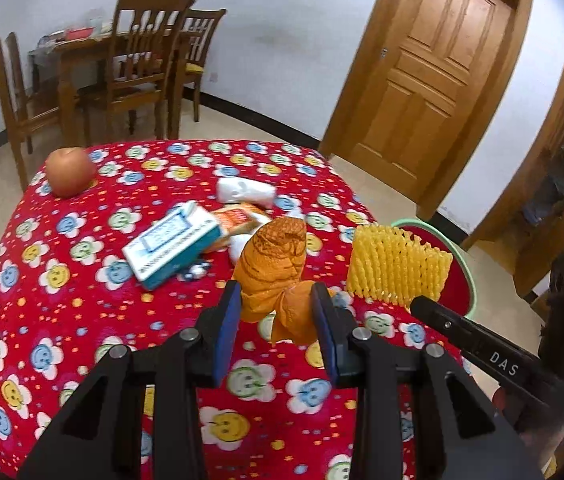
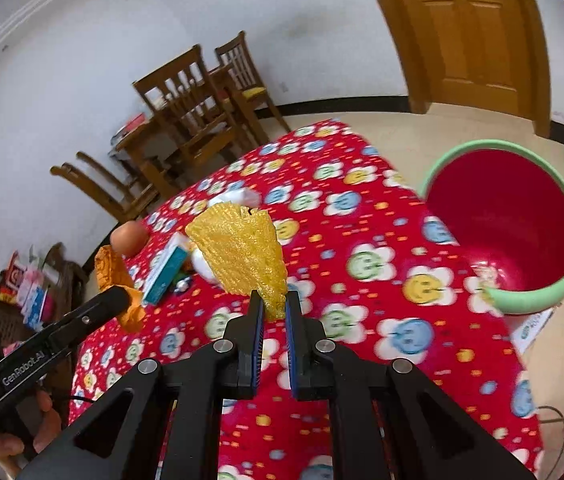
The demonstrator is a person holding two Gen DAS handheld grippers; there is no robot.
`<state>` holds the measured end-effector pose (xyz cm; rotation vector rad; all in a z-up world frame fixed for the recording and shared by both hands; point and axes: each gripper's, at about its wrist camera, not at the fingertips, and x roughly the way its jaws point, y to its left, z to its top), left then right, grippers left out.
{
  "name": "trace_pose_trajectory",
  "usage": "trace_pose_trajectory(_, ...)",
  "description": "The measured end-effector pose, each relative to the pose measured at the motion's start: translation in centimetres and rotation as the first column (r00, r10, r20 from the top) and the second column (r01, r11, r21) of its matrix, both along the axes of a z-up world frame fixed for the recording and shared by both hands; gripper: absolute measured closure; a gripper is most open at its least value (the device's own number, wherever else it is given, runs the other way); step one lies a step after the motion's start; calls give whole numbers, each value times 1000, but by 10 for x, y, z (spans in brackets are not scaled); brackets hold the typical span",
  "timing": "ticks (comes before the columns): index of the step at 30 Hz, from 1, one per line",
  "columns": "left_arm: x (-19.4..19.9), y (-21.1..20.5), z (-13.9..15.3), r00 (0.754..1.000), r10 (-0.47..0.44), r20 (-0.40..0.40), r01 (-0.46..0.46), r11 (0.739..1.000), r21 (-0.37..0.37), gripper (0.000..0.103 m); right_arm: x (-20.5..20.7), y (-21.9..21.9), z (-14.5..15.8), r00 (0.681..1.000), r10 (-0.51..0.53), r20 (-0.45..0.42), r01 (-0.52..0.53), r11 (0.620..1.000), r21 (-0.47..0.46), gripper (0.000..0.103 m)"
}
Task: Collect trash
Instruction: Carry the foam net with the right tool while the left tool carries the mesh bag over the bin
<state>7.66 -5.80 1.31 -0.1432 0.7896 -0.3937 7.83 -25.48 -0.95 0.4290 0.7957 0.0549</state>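
Observation:
My left gripper (image 1: 276,298) is shut on a crumpled orange bag (image 1: 272,264), held up above the red flowered tablecloth (image 1: 82,320). My right gripper (image 2: 274,306) is shut on a yellow foam fruit net (image 2: 242,252), which also shows at the right of the left wrist view as a ribbed yellow net (image 1: 398,264). A red bin with a green rim (image 2: 502,224) stands beside the table's right edge, its mouth open. Left on the cloth lie a blue and white carton (image 1: 174,244), an orange wrapper (image 1: 238,216) and a white crumpled bag (image 1: 246,190).
An apple (image 1: 70,172) sits at the table's far left corner. Wooden chairs (image 1: 142,64) and a dining table stand behind by the wall. A wooden door (image 1: 430,72) is at the back right. A person's hand (image 2: 34,428) holds the left tool.

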Motion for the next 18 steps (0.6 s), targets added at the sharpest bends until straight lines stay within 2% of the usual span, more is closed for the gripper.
trace_pose_trajectory(18,12,-76,4,993,-120,-8,121,992,46,67,-29,-78,4,981,-196,14,196,980,-22,93)
